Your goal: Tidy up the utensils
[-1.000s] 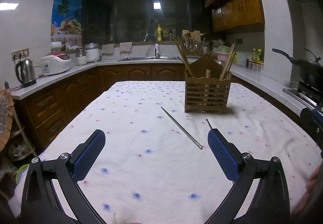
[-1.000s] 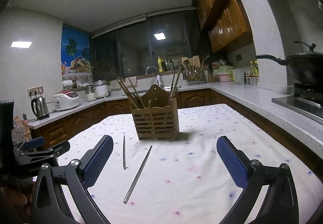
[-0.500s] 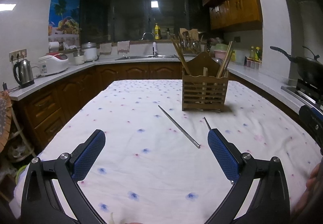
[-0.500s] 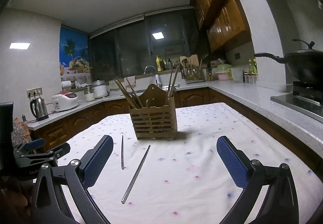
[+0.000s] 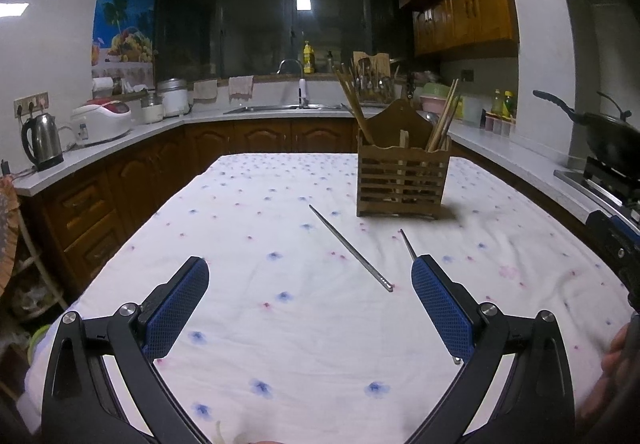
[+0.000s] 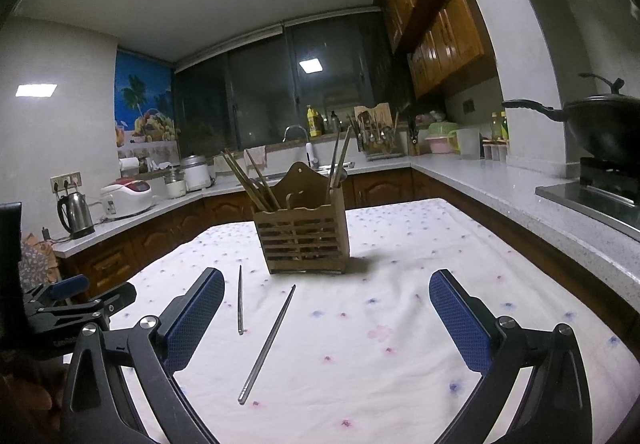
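Observation:
A slatted wooden utensil holder (image 5: 402, 181) (image 6: 303, 240) stands on the flowered tablecloth (image 5: 280, 324), with wooden chopsticks sticking out of both its sides. Two loose metal chopsticks lie in front of it. In the left wrist view one chopstick (image 5: 350, 248) lies diagonally between the fingers, and the other chopstick (image 5: 408, 244) is partly hidden behind the right finger. The right wrist view shows a short-looking chopstick (image 6: 240, 300) and a long chopstick (image 6: 268, 342) left of centre. My left gripper (image 5: 310, 284) and right gripper (image 6: 326, 296) both hover open and hold nothing.
A wooden counter runs around the table, with a kettle (image 5: 42, 141), a rice cooker (image 5: 102, 121) and a sink (image 5: 280, 107). A black wok (image 6: 600, 127) sits on the stove at the right. The left gripper (image 6: 76, 304) shows at the left edge of the right wrist view.
Both cameras have tilted or risen slightly, so the holder and chopsticks sit a little lower in view. Nothing on the table has moved and both grippers stay open.

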`<state>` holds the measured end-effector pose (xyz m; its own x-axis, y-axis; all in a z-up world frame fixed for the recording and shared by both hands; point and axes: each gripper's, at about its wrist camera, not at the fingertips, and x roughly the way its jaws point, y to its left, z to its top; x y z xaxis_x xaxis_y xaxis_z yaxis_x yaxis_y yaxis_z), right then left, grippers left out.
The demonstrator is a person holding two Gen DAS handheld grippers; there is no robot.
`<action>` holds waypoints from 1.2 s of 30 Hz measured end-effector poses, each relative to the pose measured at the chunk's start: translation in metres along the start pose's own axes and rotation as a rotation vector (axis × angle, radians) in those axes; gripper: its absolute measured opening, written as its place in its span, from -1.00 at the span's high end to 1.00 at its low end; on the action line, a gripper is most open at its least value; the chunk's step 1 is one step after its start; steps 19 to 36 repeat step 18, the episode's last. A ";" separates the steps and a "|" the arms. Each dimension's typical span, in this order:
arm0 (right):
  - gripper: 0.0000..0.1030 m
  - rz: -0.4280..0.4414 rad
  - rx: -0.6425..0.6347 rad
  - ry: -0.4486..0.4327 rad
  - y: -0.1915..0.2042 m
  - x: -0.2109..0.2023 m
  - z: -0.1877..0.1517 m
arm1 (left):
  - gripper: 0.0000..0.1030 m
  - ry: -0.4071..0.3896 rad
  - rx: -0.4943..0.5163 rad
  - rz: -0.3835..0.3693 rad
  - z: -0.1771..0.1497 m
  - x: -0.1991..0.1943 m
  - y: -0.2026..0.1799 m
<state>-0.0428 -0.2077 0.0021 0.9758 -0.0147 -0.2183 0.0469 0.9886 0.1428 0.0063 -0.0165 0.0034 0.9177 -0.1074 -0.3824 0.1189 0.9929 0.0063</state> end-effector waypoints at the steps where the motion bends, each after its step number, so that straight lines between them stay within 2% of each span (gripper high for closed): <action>1: -1.00 -0.001 0.001 0.002 -0.001 0.000 0.001 | -1.00 0.001 -0.001 -0.001 0.000 0.000 0.000; 18: -1.00 -0.001 0.004 0.048 -0.002 0.013 0.001 | -1.00 0.040 0.012 -0.030 -0.001 0.005 0.000; 36: -1.00 -0.001 0.004 0.048 -0.002 0.013 0.001 | -1.00 0.040 0.012 -0.030 -0.001 0.005 0.000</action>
